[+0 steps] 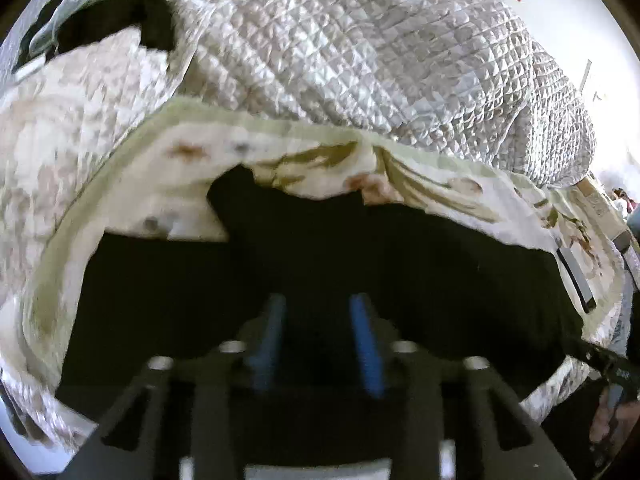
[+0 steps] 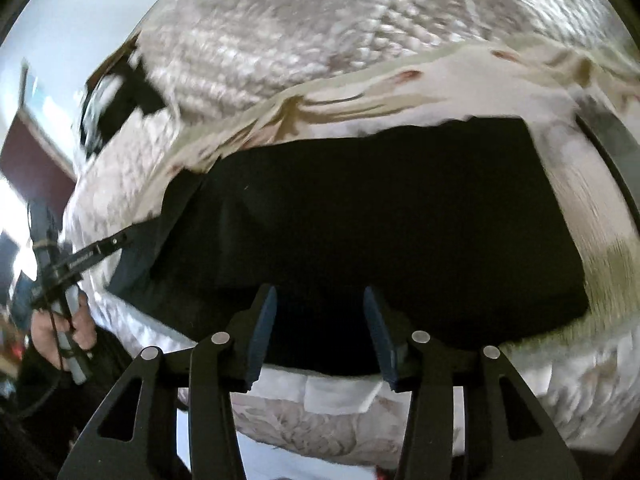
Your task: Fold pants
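Two grippers hover over the folded black fabric pants [image 2: 380, 216] on the floral bedspread [image 1: 120, 184]: left gripper [image 1: 318, 308] and right gripper [image 2: 320, 300], jaws parted, hold nothing.

Pants [image 2: 380, 216] flat on sheet [image 1: 192, 160] on bed, quilt [image 1: 360, 48] behind. Both grippers over pants' near edge, left gripper [image 1: 318, 304] w/ right gripper [image 2: 320, 296] beside.
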Available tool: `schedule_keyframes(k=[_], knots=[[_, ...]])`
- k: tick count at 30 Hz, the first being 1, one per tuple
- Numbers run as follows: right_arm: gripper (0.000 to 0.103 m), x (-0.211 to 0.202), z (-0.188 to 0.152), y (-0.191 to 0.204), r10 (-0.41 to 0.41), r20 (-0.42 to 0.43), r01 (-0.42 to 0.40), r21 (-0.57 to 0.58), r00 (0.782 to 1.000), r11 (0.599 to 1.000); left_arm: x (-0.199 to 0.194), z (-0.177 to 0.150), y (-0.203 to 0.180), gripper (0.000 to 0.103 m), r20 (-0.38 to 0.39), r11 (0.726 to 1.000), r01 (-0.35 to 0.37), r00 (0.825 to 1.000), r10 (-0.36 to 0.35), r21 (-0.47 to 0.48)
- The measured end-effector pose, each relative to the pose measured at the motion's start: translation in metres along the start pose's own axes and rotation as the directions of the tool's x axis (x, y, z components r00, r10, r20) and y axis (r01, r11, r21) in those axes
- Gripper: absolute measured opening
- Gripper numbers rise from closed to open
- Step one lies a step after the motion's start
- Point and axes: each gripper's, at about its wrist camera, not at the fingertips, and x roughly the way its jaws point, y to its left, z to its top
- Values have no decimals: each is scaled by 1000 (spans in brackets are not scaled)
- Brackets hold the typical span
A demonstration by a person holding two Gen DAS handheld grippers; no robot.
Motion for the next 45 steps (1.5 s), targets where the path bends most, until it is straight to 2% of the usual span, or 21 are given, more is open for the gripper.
schedule_keyframes(k=[5, 9, 11, 13, 16, 19, 23, 25, 26, 27, 28, 29, 30, 31, 36, 39, 42, 45], knots=[[46, -15, -6, -20, -39, 39, 34, 132, 998, 991, 26, 22, -25, 49, 4, 997, -15, 1000, 14, 75], [46, -19, -6, -47, -114, 46, 99, 244, 992, 965, 58, 31, -37, 49, -33, 993, -36, 999, 40, 109], [46, -19, -6, -58, -109, 40, 92, 305, 993, 948, 71, 32, -42, 49, -58, 992, -37, 997, 44, 123], [46, -20, -7, -60, -107, 44, 87, 328, 993, 941, 80, 32, -46, 49, -73, 990, -34, 996, 44, 134], [46, -26, -11, -58, -151, 51, 125, 343, 987, 931, 88, 32, -49, 50, -79, 989, -39, 996, 51, 143], [46, -27, -10, -64, -155, 74, 117, 366, 985, 923, 98, 32, -47, 52, -86, 989, -44, 995, 57, 142], [46, -24, -3, -70, -185, 106, 129, 397, 977, 908, 105, 38, -49, 52, -70, 988, -58, 995, 69, 146], [46, -21, 0, -72, -207, 123, 141, 402, 971, 905, 108, 40, -50, 40, -61, 984, -67, 995, 78, 165], [46, -21, 2, -74, -232, 130, 161, 409, 964, 898, 108, 41, -51, 18, -55, 983, -72, 995, 83, 171], [46, -20, 4, -76, -253, 144, 173, 415, 957, 893, 107, 43, -51, 10, -50, 981, -81, 995, 91, 175], [46, -19, 6, -78, -259, 151, 174, 422, 954, 889, 105, 44, -49, 8, -44, 983, -82, 995, 90, 165], [39, -18, 8, -80, -263, 156, 174, 428, 952, 887, 102, 46, -45, 5, -37, 986, -76, 996, 83, 147], [20, -15, 10, -83, -276, 156, 186, 430, 949, 884, 97, 47, -41, 5, -23, 989, -78, 996, 82, 127], [16, -14, 11, -85, -281, 153, 193, 428, 947, 883, 90, 49, -36, 5, -5, 991, -82, 997, 83, 110], [14, -25, 11, -84, -254, 194, 152, 424, 948, 893, 27, 46, 9, 4, 128, 992, -121, 984, 124, -35], [14, -35, 8, -79, -232, 210, 126, 424, 950, 897, -13, 30, 46, 4, 174, 977, -161, 967, 184, -142], [14, -39, 2, -76, -227, 195, 129, 419, 954, 899, -39, 5, 75, 4, 176, 953, -214, 951, 253, -215], [14, -36, -5, -81, -237, 166, 147, 426, 957, 893, -37, -21, 97, 4, 110, 932, -251, 951, 288, -262]])
